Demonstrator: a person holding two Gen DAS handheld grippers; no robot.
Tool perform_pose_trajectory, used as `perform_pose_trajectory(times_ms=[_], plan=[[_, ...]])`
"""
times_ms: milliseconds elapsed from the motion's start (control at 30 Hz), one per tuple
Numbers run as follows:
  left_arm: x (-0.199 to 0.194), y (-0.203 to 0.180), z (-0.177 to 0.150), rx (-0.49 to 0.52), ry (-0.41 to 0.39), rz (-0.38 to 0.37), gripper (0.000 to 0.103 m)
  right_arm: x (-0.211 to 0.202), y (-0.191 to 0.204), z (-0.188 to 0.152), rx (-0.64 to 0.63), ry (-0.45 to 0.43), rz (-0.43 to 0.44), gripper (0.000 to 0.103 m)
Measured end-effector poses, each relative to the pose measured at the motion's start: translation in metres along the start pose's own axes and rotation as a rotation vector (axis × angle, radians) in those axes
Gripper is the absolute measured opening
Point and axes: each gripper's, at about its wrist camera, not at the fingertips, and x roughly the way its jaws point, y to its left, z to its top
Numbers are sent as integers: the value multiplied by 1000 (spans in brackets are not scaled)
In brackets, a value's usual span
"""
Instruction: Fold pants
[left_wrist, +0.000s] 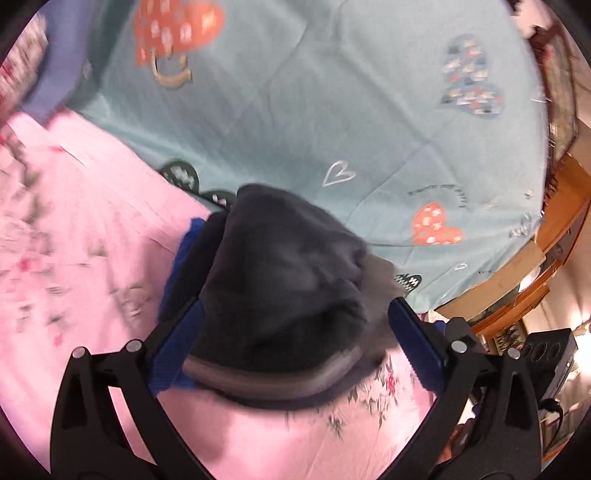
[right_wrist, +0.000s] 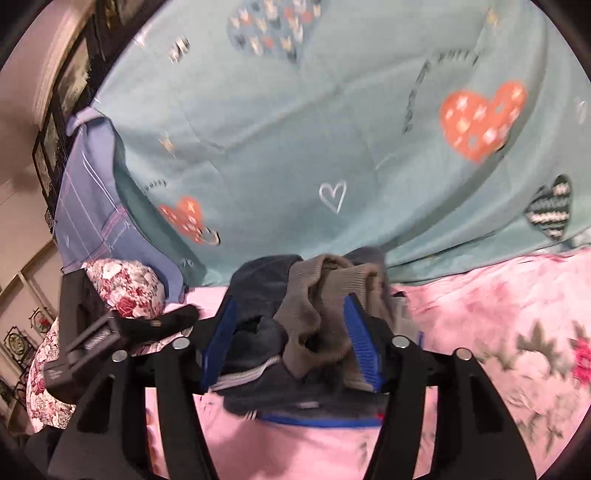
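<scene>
the pants (left_wrist: 280, 273), dark grey with a paler ribbed band and a light stripe, sit bunched between the fingers of both tools, over a pink floral sheet (left_wrist: 92, 258) with a teal heart-print blanket (left_wrist: 332, 110) spread beyond the fingertips. in the left wrist view the left gripper (left_wrist: 295, 295) stands very wide, its blue pads at either flank of a thick wad of cloth; the cloth fills the span and appears clamped rather than merely draped, though blur makes that a judgement. in the right wrist view the right gripper (right_wrist: 291, 328) is narrower, its blue ridged pads pinched on a gather of the grey-brown ribbed band (right_wrist: 325, 317) with dark cloth hanging below the pads toward the sheet. to do this step well, i would say both grips want to be at matching points on the garment (waistband corners or hems, i cannot tell which these are), lifted evenly so the cloth hangs free of the sheet, then drawn apart to pull out the bunching before laying it flat on the open blanket ahead of the fingertips. uneven pull risks dragging the wad from the wide grip. both tools tilt moderately downward, fingers pointing out over the bed, with the pads canted to one side.
</scene>
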Motion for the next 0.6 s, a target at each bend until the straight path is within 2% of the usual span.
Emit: perform_pose_trajectory(times_ms=[33, 100, 200, 267, 367, 500, 533, 600], plan=[[-21, -8, -10, 30, -14, 20, 101, -16, 6, -2, -10, -10, -21, 69], [-64, -25, -36, 114, -51, 86, 101, -58, 25, -13, -63, -50, -91, 83], [-135, -52, -88, 273, -105, 188, 101, -135, 59, -45, -175, -129, -170, 97], [-182, -63, -116, 335, -159, 187, 101, -189, 77, -71, -214, -161, -164, 100], [-270, -85, -165, 395, -251, 141, 101, -276, 97, -111, -231, -188, -116, 102], [-382, -108, -241, 470, -366, 104, 101, -395, 133, -159, -301, -307, -127, 102], [-405, -110, -263, 477, -383, 113, 101, -419, 141, -169, -314, -329, -134, 102], [-428, -107, -295, 488, -393, 133, 101, -457, 152, -194, -332, -348, -174, 102]])
